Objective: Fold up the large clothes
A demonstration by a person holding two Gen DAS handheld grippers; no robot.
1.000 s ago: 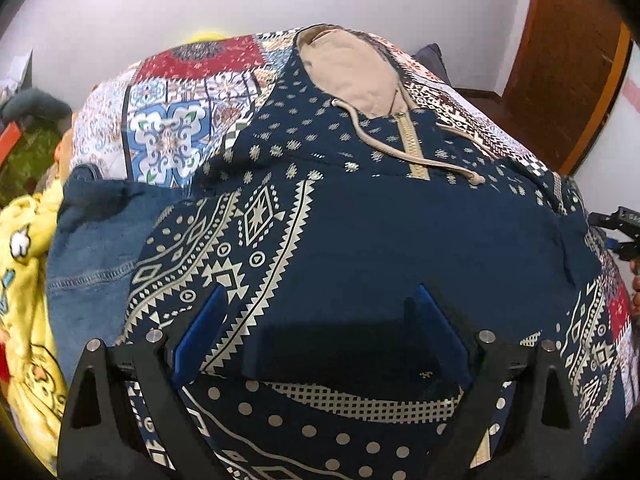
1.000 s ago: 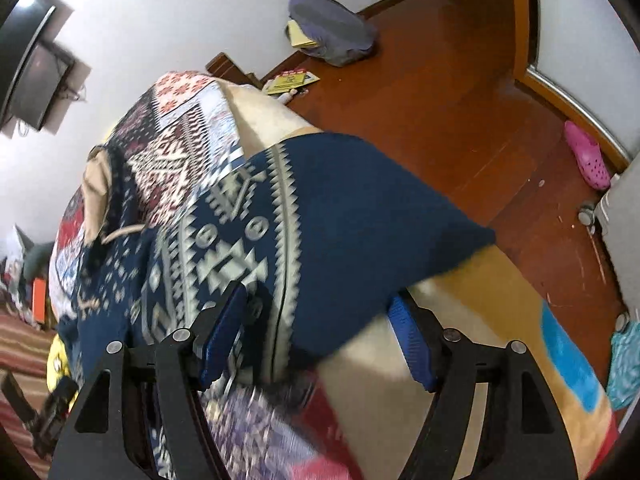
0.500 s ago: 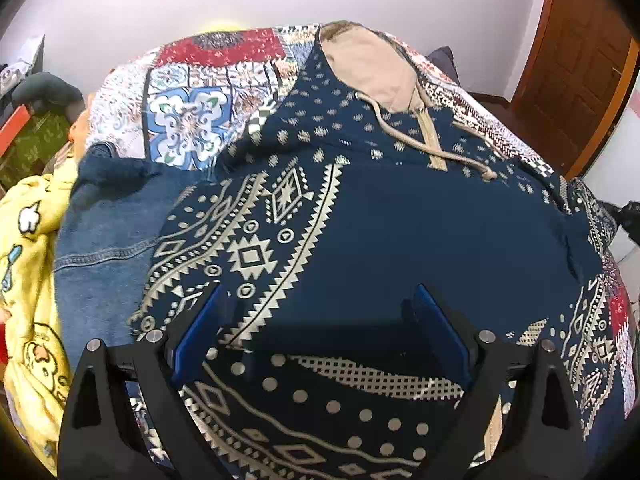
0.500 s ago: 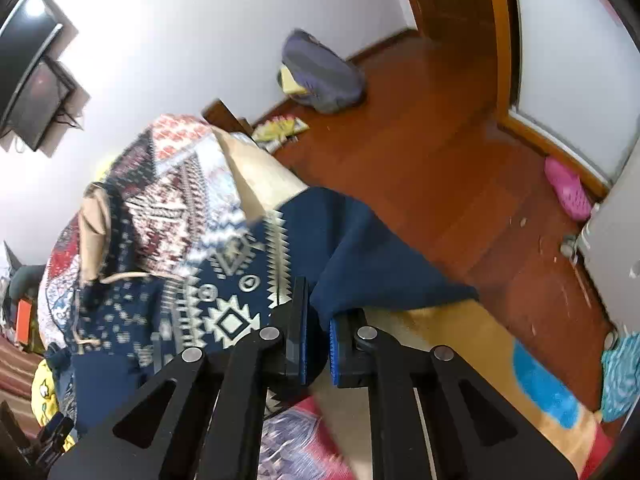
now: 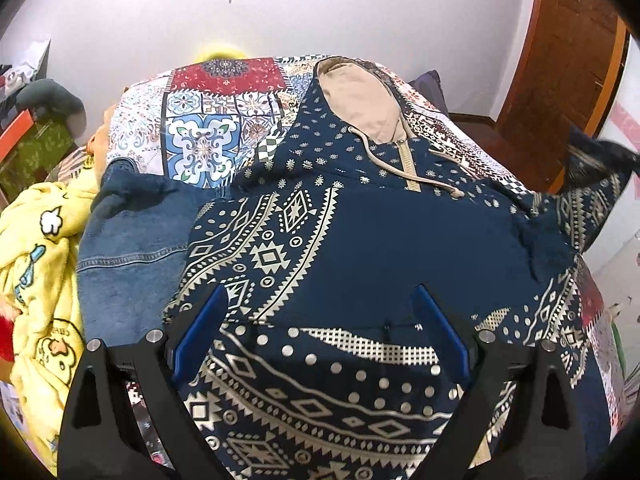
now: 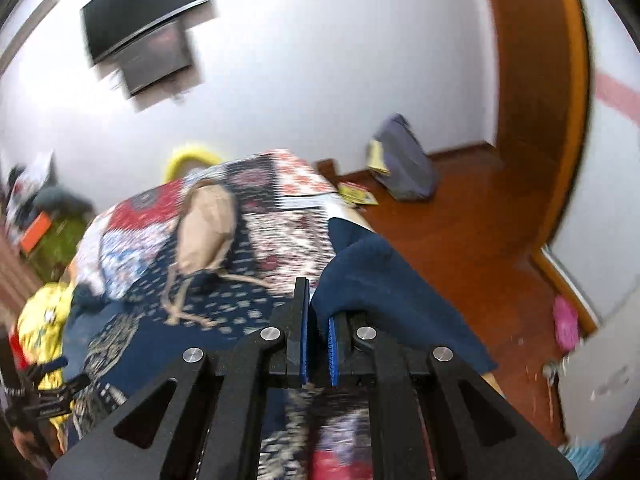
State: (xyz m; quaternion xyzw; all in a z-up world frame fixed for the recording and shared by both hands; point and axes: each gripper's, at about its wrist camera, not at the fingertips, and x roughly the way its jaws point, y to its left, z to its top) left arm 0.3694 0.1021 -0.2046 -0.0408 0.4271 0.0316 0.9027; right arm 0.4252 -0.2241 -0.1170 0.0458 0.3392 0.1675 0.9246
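Navy patterned hoodie (image 5: 360, 240) lies spread on the quilted bed (image 5: 208, 128). Left gripper (image 5: 320, 336) hovers agape above its hem; only the right view shows the right gripper (image 6: 318, 340) clamping the sleeve (image 6: 380, 288).

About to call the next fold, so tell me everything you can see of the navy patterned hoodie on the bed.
The hoodie is navy fabric with cream geometric print, a tan-lined hood, tan drawstrings and a short zip. It lies front up on the patchwork bedspread, hood toward the wall, partly overlapping a denim garment. The right gripper is shut on one sleeve's plain navy end, lifting it. The left gripper hovers open over the hem.
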